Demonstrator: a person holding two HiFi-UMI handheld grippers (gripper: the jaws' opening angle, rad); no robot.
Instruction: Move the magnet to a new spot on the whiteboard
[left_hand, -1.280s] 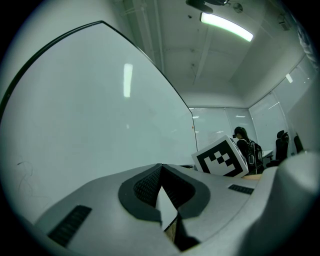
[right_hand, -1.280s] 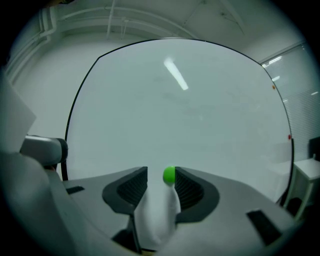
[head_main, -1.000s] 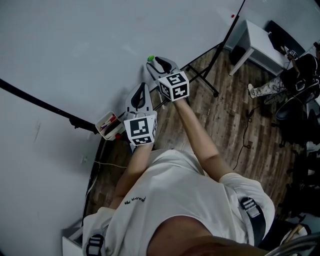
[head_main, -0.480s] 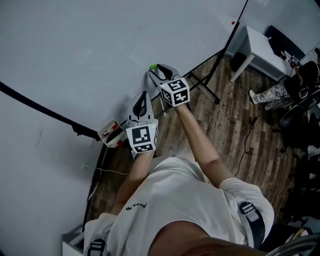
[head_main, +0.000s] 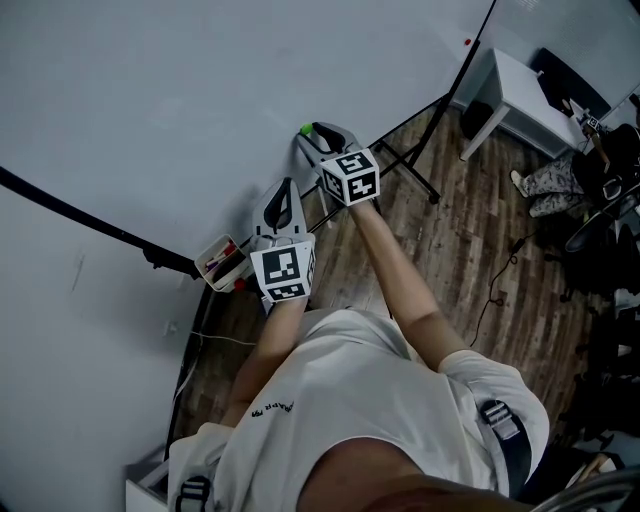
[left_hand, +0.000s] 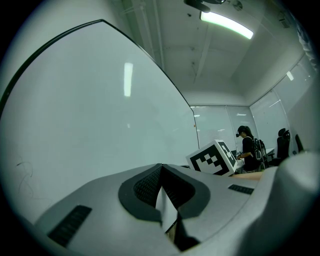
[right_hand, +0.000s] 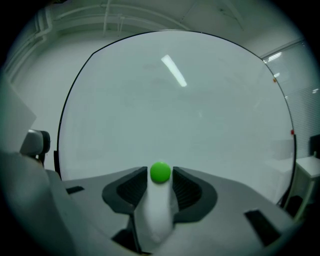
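- While the right gripper (right_hand: 160, 176) pinches the green magnet (right_hand: 160, 172) at its fingertips, the magnet sits flat against the whiteboard (right_hand: 175, 110), near its lower edge.
- Left gripper (left_hand: 160, 170): jaws together, empty, farther from the whiteboard.

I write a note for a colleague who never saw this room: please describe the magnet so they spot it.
Start at the big whiteboard. In front of it, the right hand-held gripper pinches the magnet at its jaw tips. It is a small round disc, the only bright green thing there.
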